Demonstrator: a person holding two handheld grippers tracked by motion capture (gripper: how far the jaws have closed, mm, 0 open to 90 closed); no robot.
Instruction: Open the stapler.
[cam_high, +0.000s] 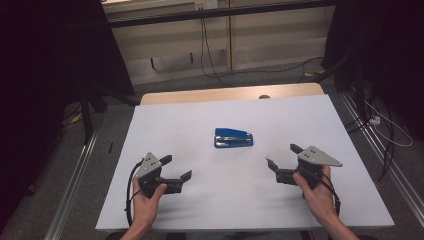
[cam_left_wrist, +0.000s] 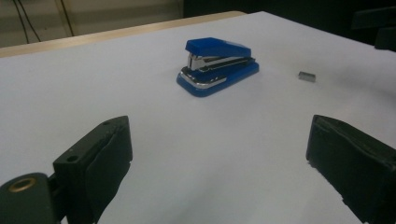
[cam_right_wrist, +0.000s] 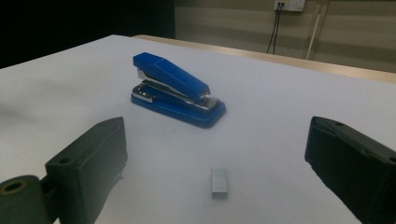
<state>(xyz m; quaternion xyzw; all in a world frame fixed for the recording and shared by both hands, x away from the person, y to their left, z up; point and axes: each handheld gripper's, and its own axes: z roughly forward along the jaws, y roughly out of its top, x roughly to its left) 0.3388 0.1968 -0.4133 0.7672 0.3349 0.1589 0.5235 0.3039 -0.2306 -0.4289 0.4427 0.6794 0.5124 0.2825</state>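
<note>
The left gripper (cam_high: 175, 167) is held low over the near left of the white table (cam_high: 165, 125), jaws spread wide with nothing between them. The right gripper (cam_high: 282, 156) sits at the near right, jaws likewise wide apart and empty. In both gripper views the jaws are cut off by the bottom edge of the frame, so their bases cannot be seen.

Just ahead of the right gripper lies a small grey strip of staples (cam_right_wrist: 219, 181), barely a speck from above (cam_high: 268, 158) and slightly blurred from the left gripper view (cam_left_wrist: 307, 76).

Farther out, near the middle of the table between the two grippers, lies the blue stapler (cam_high: 233, 138). It is closed, with a chrome strip along its base (cam_left_wrist: 217, 65) and metal showing under its top arm (cam_right_wrist: 176, 88).
</note>
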